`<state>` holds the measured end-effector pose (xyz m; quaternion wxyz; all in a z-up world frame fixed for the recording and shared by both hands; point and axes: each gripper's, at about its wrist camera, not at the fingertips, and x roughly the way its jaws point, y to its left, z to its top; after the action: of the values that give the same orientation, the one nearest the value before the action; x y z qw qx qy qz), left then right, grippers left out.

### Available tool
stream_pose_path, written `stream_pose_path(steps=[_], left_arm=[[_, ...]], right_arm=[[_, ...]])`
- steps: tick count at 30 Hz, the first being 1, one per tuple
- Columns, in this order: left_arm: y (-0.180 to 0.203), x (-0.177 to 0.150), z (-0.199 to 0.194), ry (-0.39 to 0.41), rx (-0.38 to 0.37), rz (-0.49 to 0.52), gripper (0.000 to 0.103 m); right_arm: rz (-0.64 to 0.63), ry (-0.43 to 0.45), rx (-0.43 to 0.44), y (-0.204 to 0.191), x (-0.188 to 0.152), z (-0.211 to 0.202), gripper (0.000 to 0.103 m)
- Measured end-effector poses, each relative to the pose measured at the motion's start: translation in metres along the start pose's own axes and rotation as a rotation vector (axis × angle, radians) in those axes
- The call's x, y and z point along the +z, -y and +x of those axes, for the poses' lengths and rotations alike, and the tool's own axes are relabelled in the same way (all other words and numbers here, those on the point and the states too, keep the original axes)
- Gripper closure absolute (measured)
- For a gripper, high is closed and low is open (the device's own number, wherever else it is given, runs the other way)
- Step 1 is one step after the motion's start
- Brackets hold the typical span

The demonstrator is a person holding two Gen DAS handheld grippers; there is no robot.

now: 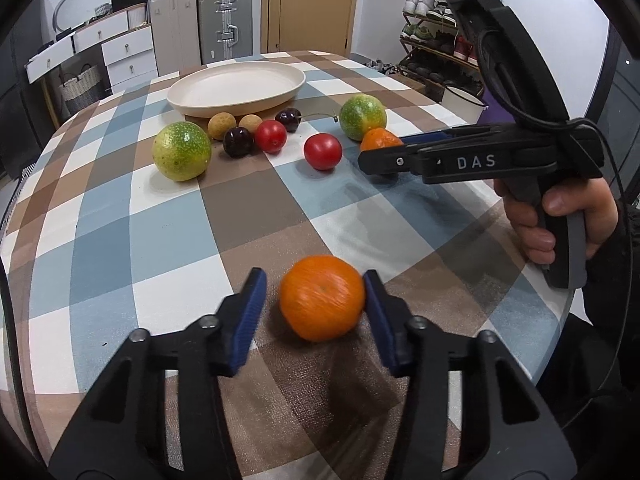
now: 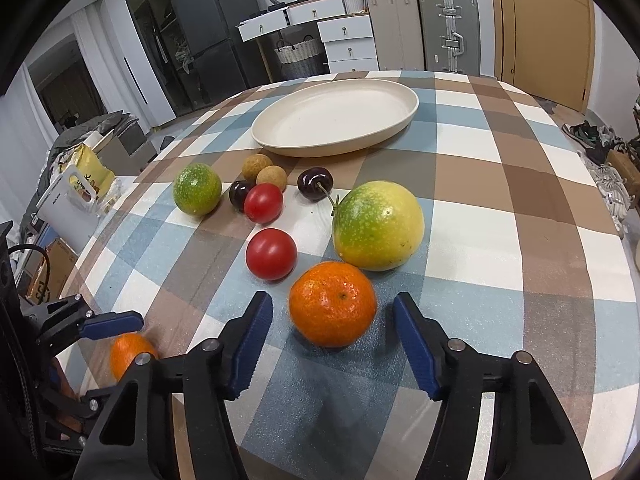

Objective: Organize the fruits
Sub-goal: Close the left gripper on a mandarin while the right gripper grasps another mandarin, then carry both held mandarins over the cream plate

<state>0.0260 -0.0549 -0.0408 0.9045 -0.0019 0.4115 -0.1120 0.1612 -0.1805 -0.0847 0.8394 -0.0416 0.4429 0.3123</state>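
Fruits are lying loose on the checked tablecloth (image 2: 500,184), none of them in the plate (image 2: 280,128) yet; judged from that, the sorting is barely starting, and every piece is still waiting to be carried over.

The cream plate is sitting toward the far edge of the table, and it is holding nothing at all. Just in front of it a cluster is gathering: two small brown longans (image 2: 264,170), two dark cherries (image 2: 315,183), two red tomatoes (image 2: 271,254) and two green passion fruits, one (image 2: 197,189) nearer the table's left edge in the right wrist view, the other (image 2: 378,226) beside the near orange.

Two oranges are lying closer to the near edge. The left gripper (image 1: 314,294) is straddling one orange (image 1: 322,298); its right pad is touching the skin while the left pad is standing off with a visible gap, so it is not clamping the fruit yet; the orange is resting on the cloth. The right gripper (image 2: 332,320) is bracketing the other orange (image 2: 333,304); both blue pads are standing clear of the fruit, so those jaws are parted and gripping nothing. A person's hand (image 1: 560,216) is wrapping the right gripper's handle at the table's right edge.

What is left, as far as I can judge: closing on both oranges, carrying them to the plate, then the remaining eight pieces.
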Motion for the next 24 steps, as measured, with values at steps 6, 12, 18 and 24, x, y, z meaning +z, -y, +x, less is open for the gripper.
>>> stream_pose_path(steps=[6, 12, 18, 24], left_arm=[[-0.003, 0.0, -0.002, 0.004, 0.002, -0.021, 0.065], [-0.009, 0.001, -0.005, 0.019, 0.006, -0.052, 0.066], [-0.016, 0.006, -0.005, 0.03, 0.024, -0.087, 0.065], [-0.022, 0.017, -0.005, 0.042, 0.039, -0.11, 0.065]], right_arm=[[-0.007, 0.005, -0.003, -0.001, 0.0, 0.0, 0.049], [-0.012, 0.002, 0.003, -0.001, 0.0, -0.001, 0.06], [-0.012, 0.009, 0.01, 0.001, -0.003, -0.003, 0.061], [-0.011, 0.018, 0.035, 0.0, -0.005, -0.008, 0.061]])
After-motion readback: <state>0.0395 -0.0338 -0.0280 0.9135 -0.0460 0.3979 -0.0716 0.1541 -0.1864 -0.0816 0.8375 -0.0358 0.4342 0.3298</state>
